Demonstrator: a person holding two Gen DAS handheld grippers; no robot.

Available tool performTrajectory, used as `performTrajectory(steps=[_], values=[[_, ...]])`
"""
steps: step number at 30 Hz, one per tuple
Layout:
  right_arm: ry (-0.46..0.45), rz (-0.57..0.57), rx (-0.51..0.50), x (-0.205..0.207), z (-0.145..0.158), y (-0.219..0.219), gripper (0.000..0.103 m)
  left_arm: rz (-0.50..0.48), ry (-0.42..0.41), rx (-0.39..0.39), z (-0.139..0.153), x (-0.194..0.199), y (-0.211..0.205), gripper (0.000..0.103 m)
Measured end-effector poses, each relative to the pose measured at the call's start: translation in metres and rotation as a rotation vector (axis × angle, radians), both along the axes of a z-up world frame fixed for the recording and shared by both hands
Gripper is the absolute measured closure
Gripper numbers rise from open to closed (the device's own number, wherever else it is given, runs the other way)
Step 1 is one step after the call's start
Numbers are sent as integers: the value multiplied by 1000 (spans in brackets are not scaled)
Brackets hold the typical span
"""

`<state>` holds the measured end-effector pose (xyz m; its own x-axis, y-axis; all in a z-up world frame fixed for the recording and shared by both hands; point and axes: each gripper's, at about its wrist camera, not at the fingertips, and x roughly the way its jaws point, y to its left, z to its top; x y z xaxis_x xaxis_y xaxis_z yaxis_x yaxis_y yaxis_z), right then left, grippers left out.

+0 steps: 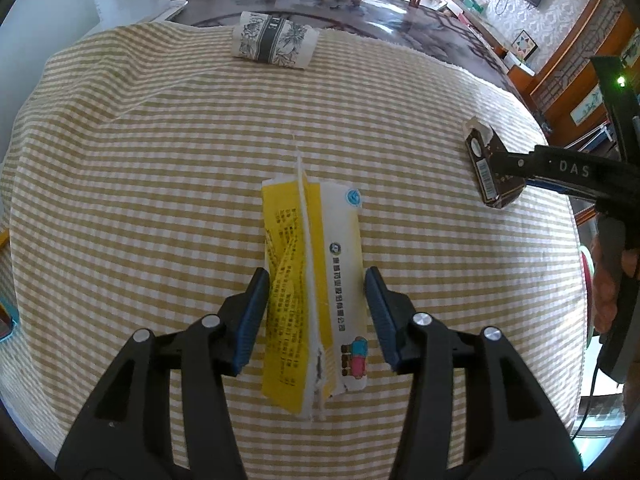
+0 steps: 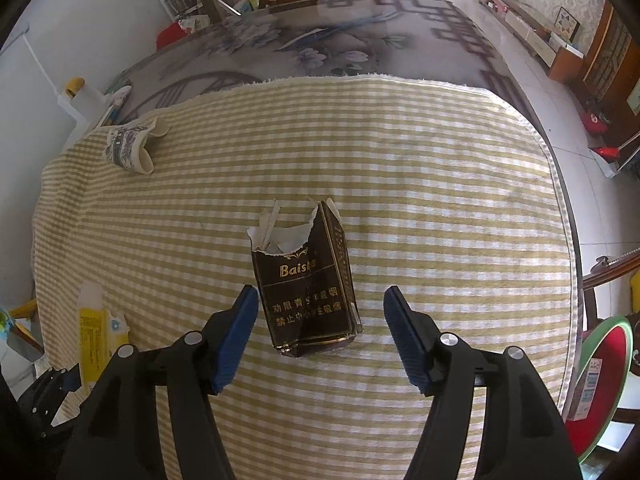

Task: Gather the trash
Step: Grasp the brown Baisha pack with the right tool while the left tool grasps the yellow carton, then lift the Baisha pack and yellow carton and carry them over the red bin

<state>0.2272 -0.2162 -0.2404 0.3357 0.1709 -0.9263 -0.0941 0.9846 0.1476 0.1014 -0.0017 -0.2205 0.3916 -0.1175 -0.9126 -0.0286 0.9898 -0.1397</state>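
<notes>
The left gripper point(image 1: 316, 312) sits low in the middle of the left wrist view. Its jaws are partly open. A yellow pack point(image 1: 312, 300) lies flat between them on the cloth point(image 1: 160, 200). The blue pads point(image 1: 252, 316) stand just beside the pack's two long sides. I cannot tell if the left pad brushes the edge, but the pack is not squeezed, so this gripper is let go.

The right gripper point(image 2: 320, 332) sits low in the middle of the right wrist view. Its jaws are wider apart. A brown box point(image 2: 310, 292) with a torn top lies between them. There is bare cloth on both sides of the box, so the pads do not touch it. This gripper holds nothing.

There are three bits of trash on the striped cloth: one yellow pack, one brown box, and one paper cup point(image 1: 274, 40) with a dark band. The cup lies on its side at the top of the left wrist view, far from both grippers. In the right wrist view it is at the upper left, and the yellow pack is at the lower left.

There are two grippers. A hand point(image 1: 608, 280) holds the right one at the right edge of the left wrist view.
</notes>
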Motion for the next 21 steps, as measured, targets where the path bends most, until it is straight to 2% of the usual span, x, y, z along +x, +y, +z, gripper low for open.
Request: performTrajectory(steps=[3,7,11,12,14,15,21], values=[[4,2,-5,2,-1,0,40,7,5,-19,-1,2,2,56],[14,-9,-13,6,-6,2,33,36,25,-35,-7,5,6,55],[10,0,-27,6,-12,11,33,38,17,-32,-5,2,5,58],[13,8,-34,6,-14,14,35,35,15,-31,-4,1,5,59],[21,23,-50,4,-16,18,56,36,17,-40,-3,-1,5,60],[6,26,-65,3,-15,19,55,39,12,-43,-1,-3,6,61],[-23,19,11,-9,0,15,55,46,-24,-59,14,-10,7,61]])
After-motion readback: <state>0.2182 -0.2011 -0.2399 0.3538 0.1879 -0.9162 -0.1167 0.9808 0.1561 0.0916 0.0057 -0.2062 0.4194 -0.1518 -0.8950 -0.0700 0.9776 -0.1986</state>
